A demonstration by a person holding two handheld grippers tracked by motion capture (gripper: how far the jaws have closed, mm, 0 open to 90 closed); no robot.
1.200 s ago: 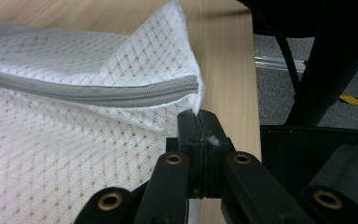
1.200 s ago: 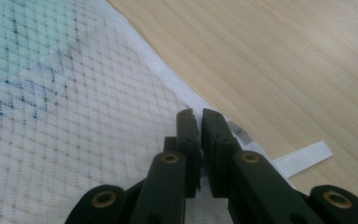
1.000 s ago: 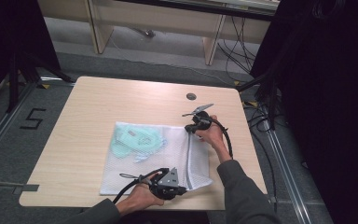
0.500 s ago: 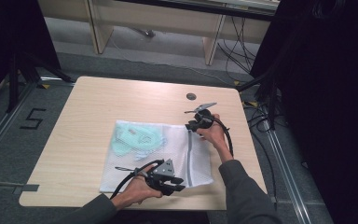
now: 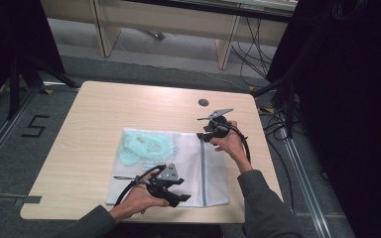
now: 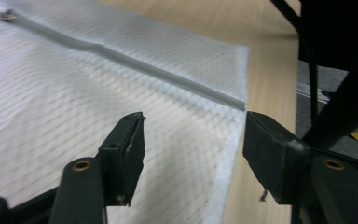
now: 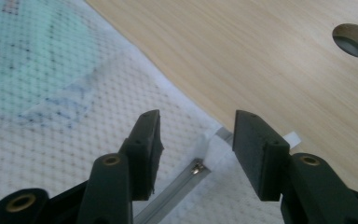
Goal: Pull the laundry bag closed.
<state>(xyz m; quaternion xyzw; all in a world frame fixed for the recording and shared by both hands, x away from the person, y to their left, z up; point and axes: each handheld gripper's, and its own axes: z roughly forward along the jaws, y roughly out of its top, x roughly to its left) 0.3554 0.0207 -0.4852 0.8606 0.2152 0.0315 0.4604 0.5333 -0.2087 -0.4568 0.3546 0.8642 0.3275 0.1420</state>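
A white mesh laundry bag (image 5: 183,151) lies flat on the wooden table (image 5: 104,114), with a pale green garment (image 5: 144,146) inside its left half. A grey zipper (image 5: 202,171) runs down the bag's right part. My left gripper (image 5: 181,198) hovers over the bag's near right corner (image 6: 205,154); its jaws have just been opening and hold nothing (image 6: 193,126). My right gripper (image 5: 202,135) hangs at the zipper's far end, where its jaws have just been opening too. The metal zipper pull (image 7: 196,168) lies free below the gap of that right gripper (image 7: 198,121).
A round cable hole (image 5: 203,102) sits in the table beyond the right gripper, also seen in the right gripper view as a cable hole (image 7: 354,39). Black stands and cables (image 5: 283,99) crowd the floor to the table's right. The table's near edge runs just below the bag.
Both grippers have let go of the bag and opened their jaws. Each hand has lifted a little off the mesh; the bag lies as before.
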